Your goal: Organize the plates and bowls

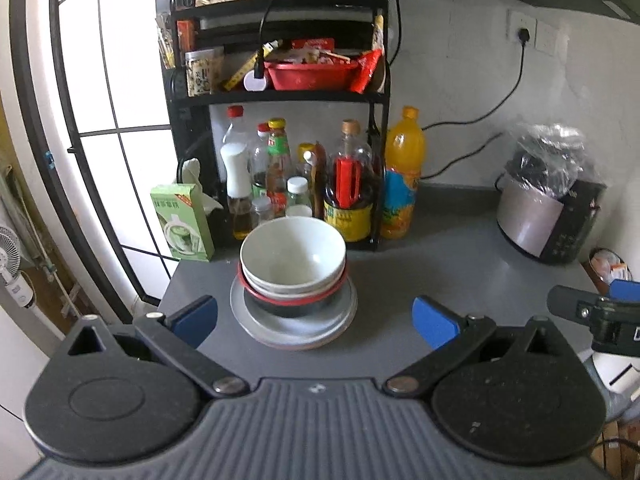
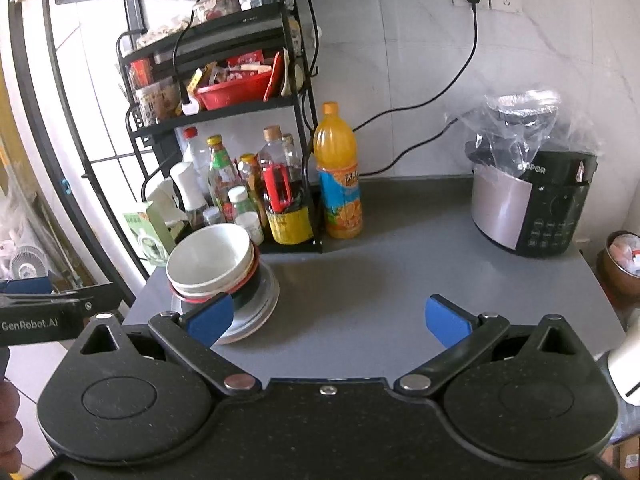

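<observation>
Bowls (image 1: 293, 258) nested atop plates (image 1: 294, 324) on tabletop (image 1: 440, 272). Left gripper (image 1: 316, 316) fingers spread wide, empty, flanking stack. Right gripper (image 2: 328, 318) fingers wide, empty.

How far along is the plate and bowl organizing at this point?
It looks mostly done: the white bowl sits nested on a red-rimmed bowl, stacked on the plates on the grey counter. Nothing is in hand: the left hand-held gripper and right hand-held gripper are open and empty. No loose dishes are visible.
</observation>
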A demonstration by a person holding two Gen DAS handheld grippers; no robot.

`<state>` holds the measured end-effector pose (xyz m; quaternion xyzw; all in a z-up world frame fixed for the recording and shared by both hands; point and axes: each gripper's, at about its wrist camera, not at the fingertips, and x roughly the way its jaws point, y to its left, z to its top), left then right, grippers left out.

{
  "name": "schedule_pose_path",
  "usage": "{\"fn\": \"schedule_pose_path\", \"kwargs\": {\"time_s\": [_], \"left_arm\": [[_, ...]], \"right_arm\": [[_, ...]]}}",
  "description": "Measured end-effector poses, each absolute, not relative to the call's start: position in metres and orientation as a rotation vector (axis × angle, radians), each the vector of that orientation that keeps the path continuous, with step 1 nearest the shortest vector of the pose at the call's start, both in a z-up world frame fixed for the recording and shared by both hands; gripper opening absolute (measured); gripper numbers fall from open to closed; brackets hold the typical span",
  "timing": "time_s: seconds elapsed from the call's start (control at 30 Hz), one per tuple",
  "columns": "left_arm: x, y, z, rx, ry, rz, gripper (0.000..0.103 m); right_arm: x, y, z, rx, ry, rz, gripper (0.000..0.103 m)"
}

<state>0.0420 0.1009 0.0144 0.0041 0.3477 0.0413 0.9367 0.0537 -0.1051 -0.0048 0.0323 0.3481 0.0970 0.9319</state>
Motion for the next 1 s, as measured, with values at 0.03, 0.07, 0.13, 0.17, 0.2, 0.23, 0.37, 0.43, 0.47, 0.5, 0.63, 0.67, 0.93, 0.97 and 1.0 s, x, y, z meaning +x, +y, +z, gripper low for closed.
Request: {"fn": "schedule_pose_path", "kwargs": {"time_s": [0.03, 0.07, 0.13, 0.17, 0.2, 0.23, 0.37, 0.43, 0.47, 0.5, 0.63, 0.67, 0.93, 0.97, 1.0], "left_arm": [[0.04, 0.1, 0.014, 0.013, 0.715, 0.084, 0.103], [0.038, 0.1, 0.014, 0.02, 0.72, 0.084, 0.103], [0.035, 0.097, 0.014, 0.042, 0.729, 0.092, 0.103], [0.033, 0.096, 0.015, 0.051, 0.734, 0.097, 0.103], [0.031, 0.095, 0.017, 0.053, 0.741, 0.101, 0.103], [0.029, 0.094, 0.018, 0.054, 0.747, 0.105, 0.103], [0.021, 0.09, 0.024, 0.038, 0.774, 0.094, 0.103], [0.018, 0.088, 0.026, 0.047, 0.764, 0.091, 0.103], [0.016, 0.087, 0.027, 0.056, 0.758, 0.092, 0.103], [0.015, 0.086, 0.028, 0.064, 0.753, 0.094, 0.103], [0.013, 0.085, 0.029, 0.067, 0.749, 0.087, 0.103], [0.013, 0.085, 0.029, 0.07, 0.749, 0.092, 0.103], [0.01, 0.09, 0.027, 0.05, 0.767, 0.116, 0.103], [0.01, 0.09, 0.027, 0.048, 0.763, 0.115, 0.103], [0.01, 0.09, 0.027, 0.044, 0.762, 0.114, 0.103]], "right_arm": [[0.051, -0.104, -0.004, 0.067, 0.718, 0.197, 0.103], [0.049, -0.103, -0.004, 0.069, 0.722, 0.196, 0.103], [0.045, -0.1, -0.003, 0.061, 0.732, 0.188, 0.103], [0.043, -0.098, -0.003, 0.054, 0.73, 0.181, 0.103], [0.041, -0.097, -0.003, 0.048, 0.731, 0.18, 0.103], [0.039, -0.096, -0.003, 0.046, 0.737, 0.184, 0.103], [0.032, -0.092, -0.001, 0.049, 0.777, 0.195, 0.103], [0.027, -0.09, 0.0, 0.049, 0.783, 0.196, 0.103], [0.025, -0.089, 0.001, 0.045, 0.78, 0.191, 0.103], [0.024, -0.089, 0.001, 0.043, 0.777, 0.188, 0.103], [0.025, -0.093, 0.004, 0.064, 0.778, 0.175, 0.103], [0.025, -0.094, 0.004, 0.064, 0.775, 0.17, 0.103], [0.022, -0.093, 0.005, 0.053, 0.788, 0.183, 0.103], [0.021, -0.092, 0.006, 0.047, 0.784, 0.187, 0.103], [0.019, -0.091, 0.006, 0.041, 0.781, 0.187, 0.103]]}}
